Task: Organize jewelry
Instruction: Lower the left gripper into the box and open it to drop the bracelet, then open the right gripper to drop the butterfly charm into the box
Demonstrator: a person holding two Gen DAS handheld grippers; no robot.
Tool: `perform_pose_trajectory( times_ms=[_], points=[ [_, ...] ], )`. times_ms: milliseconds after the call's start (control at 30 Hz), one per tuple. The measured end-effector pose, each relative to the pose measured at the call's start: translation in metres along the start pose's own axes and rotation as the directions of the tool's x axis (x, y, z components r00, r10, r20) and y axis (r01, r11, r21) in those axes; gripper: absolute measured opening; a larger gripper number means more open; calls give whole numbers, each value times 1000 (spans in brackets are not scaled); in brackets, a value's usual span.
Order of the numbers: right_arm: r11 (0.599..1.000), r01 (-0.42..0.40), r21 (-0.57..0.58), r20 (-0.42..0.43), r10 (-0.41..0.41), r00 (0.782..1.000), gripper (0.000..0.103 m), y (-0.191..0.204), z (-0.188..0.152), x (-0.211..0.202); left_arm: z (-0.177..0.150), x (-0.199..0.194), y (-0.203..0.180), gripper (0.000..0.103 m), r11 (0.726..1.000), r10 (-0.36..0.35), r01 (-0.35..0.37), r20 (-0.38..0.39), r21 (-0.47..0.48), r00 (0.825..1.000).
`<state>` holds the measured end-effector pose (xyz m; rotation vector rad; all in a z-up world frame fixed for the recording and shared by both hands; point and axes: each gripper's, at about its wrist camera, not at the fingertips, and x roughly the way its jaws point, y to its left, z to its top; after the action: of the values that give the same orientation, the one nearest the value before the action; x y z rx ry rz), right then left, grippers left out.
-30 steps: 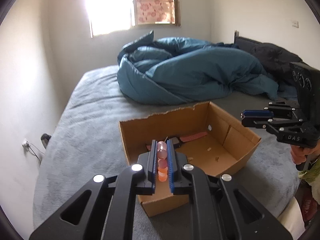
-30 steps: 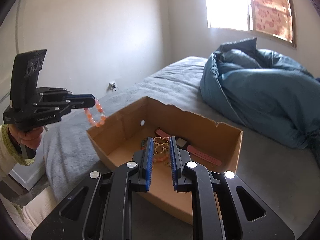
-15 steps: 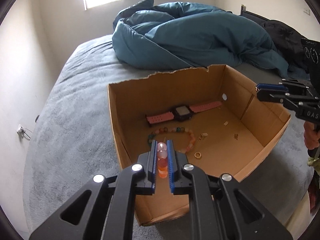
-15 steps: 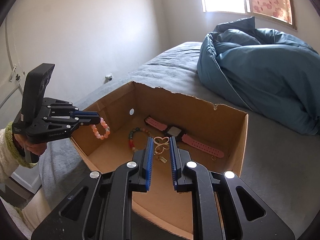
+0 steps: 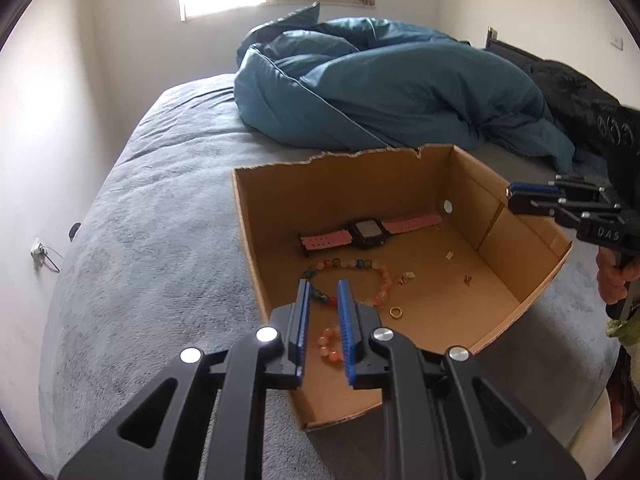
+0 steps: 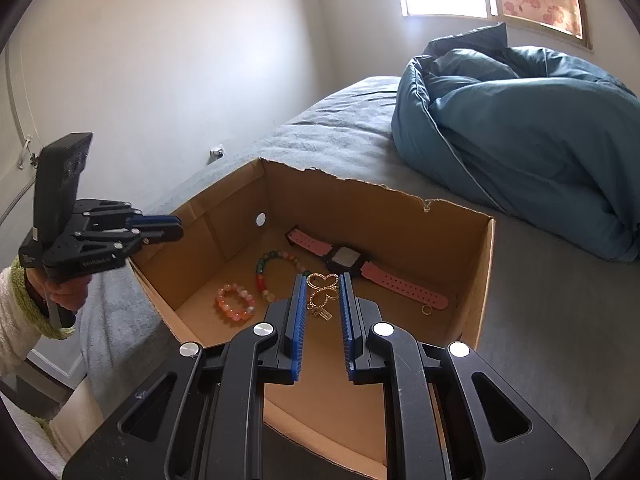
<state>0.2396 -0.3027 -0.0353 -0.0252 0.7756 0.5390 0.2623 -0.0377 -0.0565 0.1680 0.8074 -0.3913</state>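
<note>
An open cardboard box point(image 5: 520, 248) point(image 6: 484, 280) stands on the grey bed. On its floor lie a pink-strapped watch point(image 5: 366, 234) point(image 6: 344, 258), a multicolour bead bracelet point(image 5: 352, 264) point(image 6: 276, 258), a gold ring point(image 5: 396, 312) and an orange-pink bead bracelet point(image 5: 330, 344) point(image 6: 236, 304). My left gripper point(image 5: 323, 286) point(image 6: 178, 230) hovers over the box's near-left corner. Its jaws are opening and nothing is gripped; the orange-pink bracelet lies below them. My right gripper point(image 6: 323, 278) point(image 5: 514, 196) is shut on a gold butterfly pendant point(image 6: 322, 292) above the box.
A bunched blue duvet point(image 5: 380, 92) point(image 6: 520, 120) lies behind the box, with dark clothing point(image 5: 568, 88) at the far right. Small gold bits point(image 5: 404, 278) are scattered on the box floor. Grey blanket point(image 5: 160, 240) spreads left of the box to a white wall.
The left gripper sank over the box, its jaws parted, and the orange-pink bracelet dropped onto the box floor. The right gripper moved in over the box, still holding the pendant.
</note>
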Motion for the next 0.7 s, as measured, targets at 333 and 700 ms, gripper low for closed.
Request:
perform_pose_trajectory(
  times_ms=[333, 700],
  points=[
    [1000, -13, 7, -85, 14, 996, 14, -5, 4, 23, -5, -20, 14, 20, 997, 55, -51, 61, -60, 997],
    [1000, 12, 22, -124, -9, 992, 19, -8, 6, 31, -17, -16, 21, 22, 994, 37, -32, 45, -106, 998]
  ],
)
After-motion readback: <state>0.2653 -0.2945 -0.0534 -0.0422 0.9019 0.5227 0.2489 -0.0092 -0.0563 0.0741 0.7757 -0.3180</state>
